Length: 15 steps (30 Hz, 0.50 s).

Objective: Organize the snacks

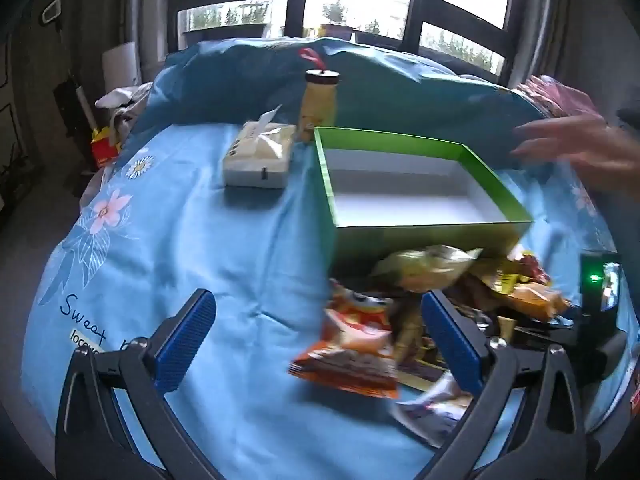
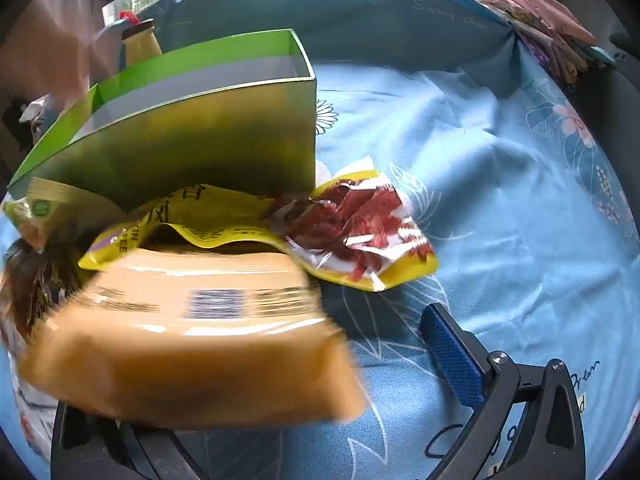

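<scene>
- Right now your snacks (image 1: 440, 308) lie heaped at lower right of the left view, just in front of the box's near wall, with none inside yet.
- Your box (image 1: 432, 236) sits mid-frame, open-topped, its white floor bare as far as you can see.
- Your left gripper (image 1: 316, 340) is spread wide and holds nothing; an orange packet (image 1: 352, 356) lies between its fingers, slightly right of centre, long axis running roughly up-frame toward the box.
- Your right gripper (image 2: 248, 364) has a tan packet (image 2: 192, 332) filling the lower left of its view, blurred; one finger is hidden behind it, so you cannot tell whether it is clamped.
- Behind that, a yellow bag (image 2: 352, 224) rests against the box's near corner.
- Judging from this, both tools are near the pile; the box lies straight ahead, so lift over its wall.
- Beyond the box stand a bottle (image 1: 318, 104) and a tissue pack (image 1: 260, 156); a bare hand (image 1: 580, 148) hovers at right.
</scene>
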Available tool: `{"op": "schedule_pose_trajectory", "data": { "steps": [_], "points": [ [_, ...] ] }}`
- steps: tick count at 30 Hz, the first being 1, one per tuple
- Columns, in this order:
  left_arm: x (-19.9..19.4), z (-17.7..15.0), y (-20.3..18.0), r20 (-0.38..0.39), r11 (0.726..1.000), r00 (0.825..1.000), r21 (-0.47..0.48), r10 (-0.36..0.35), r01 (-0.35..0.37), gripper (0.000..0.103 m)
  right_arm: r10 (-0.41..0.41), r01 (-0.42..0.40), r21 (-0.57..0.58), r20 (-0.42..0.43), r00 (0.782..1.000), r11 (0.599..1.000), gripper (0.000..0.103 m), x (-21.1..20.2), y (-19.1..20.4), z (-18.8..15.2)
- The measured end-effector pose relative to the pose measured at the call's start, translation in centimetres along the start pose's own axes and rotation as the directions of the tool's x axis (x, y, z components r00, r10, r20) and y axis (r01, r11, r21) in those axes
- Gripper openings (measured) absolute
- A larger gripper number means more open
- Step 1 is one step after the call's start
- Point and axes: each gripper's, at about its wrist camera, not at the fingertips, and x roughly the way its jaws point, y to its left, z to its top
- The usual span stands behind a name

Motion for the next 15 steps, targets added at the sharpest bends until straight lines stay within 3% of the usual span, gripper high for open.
{"op": "schedule_pose_trajectory", "data": {
  "steps": [4, 6, 11, 15],
  "points": [
    [-0.7, 1.4, -2.6, 0.015, 0.998, 0.998, 0.019, 0.059, -0.060, 0.103, 0.001, -0.001, -0.002, 0.003, 1.000, 1.000, 0.103, -0.1, 0.0, -0.2],
    [-0.8, -0.4, -2.7, 0.045, 0.998, 0.997, 0.004, 0.056, -0.056, 0.103, 0.000, 0.000, -0.003, 0.003, 1.000, 1.000, 0.103, -0.1, 0.0, -0.2],
    [-2.2, -1.5, -4.7, 0.035, 0.995, 0.995, -0.010, 0.096, -0.096, 0.103, -0.020, 0.021, -0.019, 0.011, 1.000, 1.000, 0.103, 0.0, 0.4, -0.2],
    [-3.7, -2.1, -5.5, 0.023, 0.995, 0.995, 0.018, 0.099, -0.099, 0.103, -0.013, 0.012, -0.026, -0.036, 0.999, 1.000, 0.103, -1.1, 0.4, -0.5]
  ]
}}
